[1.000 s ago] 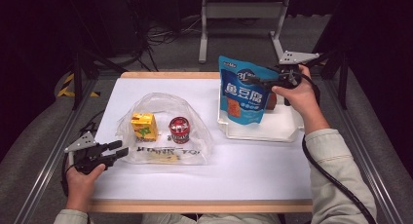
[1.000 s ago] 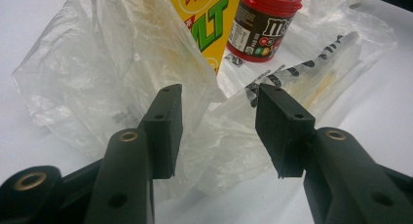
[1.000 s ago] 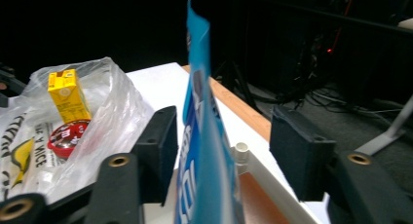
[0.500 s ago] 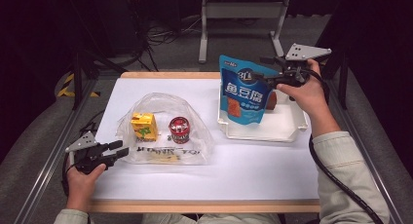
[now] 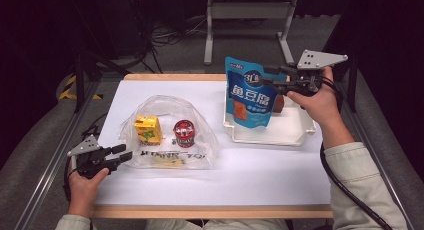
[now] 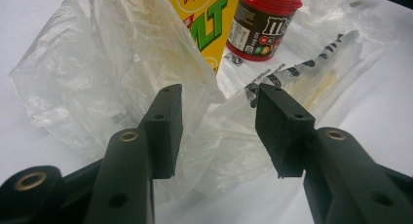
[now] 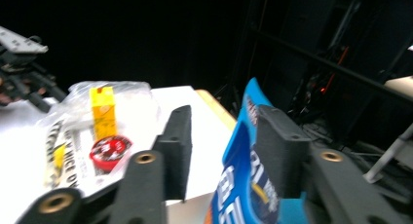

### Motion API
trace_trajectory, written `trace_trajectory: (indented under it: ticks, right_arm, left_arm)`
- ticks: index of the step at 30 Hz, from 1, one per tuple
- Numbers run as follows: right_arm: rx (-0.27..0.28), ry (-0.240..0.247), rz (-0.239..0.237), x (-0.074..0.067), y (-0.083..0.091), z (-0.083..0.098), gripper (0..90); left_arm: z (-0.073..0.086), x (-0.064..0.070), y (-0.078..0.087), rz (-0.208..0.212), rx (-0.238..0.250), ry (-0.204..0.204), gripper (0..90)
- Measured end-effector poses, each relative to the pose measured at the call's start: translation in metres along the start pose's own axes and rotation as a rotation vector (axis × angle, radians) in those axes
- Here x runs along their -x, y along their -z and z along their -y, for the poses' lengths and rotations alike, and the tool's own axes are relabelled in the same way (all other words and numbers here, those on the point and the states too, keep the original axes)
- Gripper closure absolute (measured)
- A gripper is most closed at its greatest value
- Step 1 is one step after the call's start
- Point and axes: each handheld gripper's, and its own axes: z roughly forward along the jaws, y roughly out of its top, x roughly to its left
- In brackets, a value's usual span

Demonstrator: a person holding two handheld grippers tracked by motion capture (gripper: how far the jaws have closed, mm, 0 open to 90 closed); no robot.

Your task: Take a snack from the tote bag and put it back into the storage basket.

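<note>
White tray (image 5: 300, 136) holds upright blue pouch (image 5: 250, 97).

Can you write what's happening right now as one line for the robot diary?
right gripper: jaws just closing around top of blue pouch, gap on one side | pouch: upright in white tray | left gripper: open at plastic bag edge

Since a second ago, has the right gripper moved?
Yes. The right gripper has risen and shifted right of the white tray; its jaws have just been closing around the blue snack pouch.
</note>
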Motion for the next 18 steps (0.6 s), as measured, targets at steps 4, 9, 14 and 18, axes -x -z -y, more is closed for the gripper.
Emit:
trace_trajectory:
  ticks: [4, 9, 14, 18]
  right_arm:
    - [-0.044, -0.012, -0.045, -0.004, -0.001, 0.004, 77.6]
    - [-0.109, -0.011, -0.071, -0.006, -0.004, 0.012, 89.8]
    - [-0.147, -0.025, -0.072, -0.008, -0.009, 0.025, 89.9]
    - [-0.173, -0.036, -0.070, -0.009, -0.012, 0.039, 89.9]
  left_arm:
    - [0.000, 0.001, 0.000, 0.000, 0.002, 0.006, 53.5]
    - [0.000, 0.000, 0.000, 0.000, 0.001, 0.003, 53.5]
    - [0.000, 0.000, 0.000, 0.000, 0.001, 0.003, 53.6]
    - [0.000, 0.000, 0.000, -0.001, 0.001, 0.005, 53.6]
